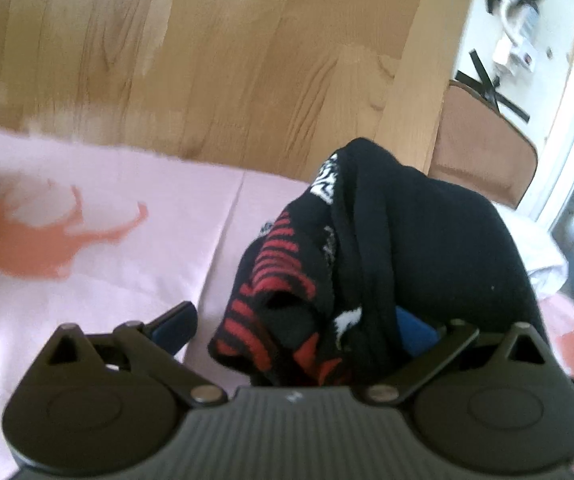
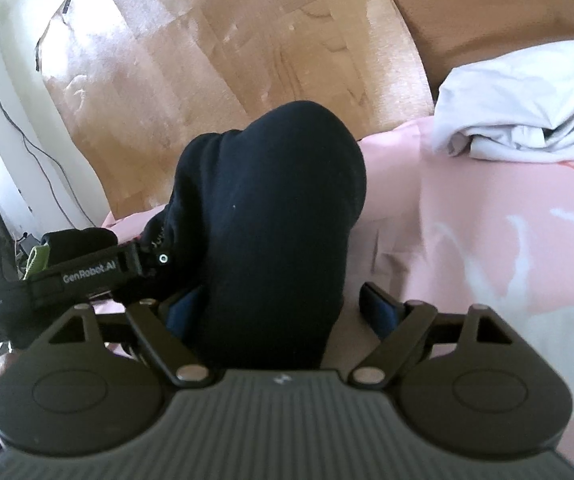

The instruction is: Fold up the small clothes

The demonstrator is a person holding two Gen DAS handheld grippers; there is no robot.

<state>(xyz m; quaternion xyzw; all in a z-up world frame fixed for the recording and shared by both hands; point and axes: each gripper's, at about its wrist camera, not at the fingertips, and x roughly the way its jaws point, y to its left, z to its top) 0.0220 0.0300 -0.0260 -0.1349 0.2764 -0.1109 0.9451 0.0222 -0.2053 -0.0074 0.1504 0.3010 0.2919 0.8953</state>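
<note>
Black garment (image 2: 271, 216) between open jaws

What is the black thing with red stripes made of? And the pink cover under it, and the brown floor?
The sock looks like knitted yarn, soft and matte: its red stripes show small stitched rows. The pink cover seems to be thin woven cloth, smooth, with a crease and printed orange shapes. The floor looks like wood or wood-look boards, slightly glossy, with grain lines; which one I cannot tell.
</note>
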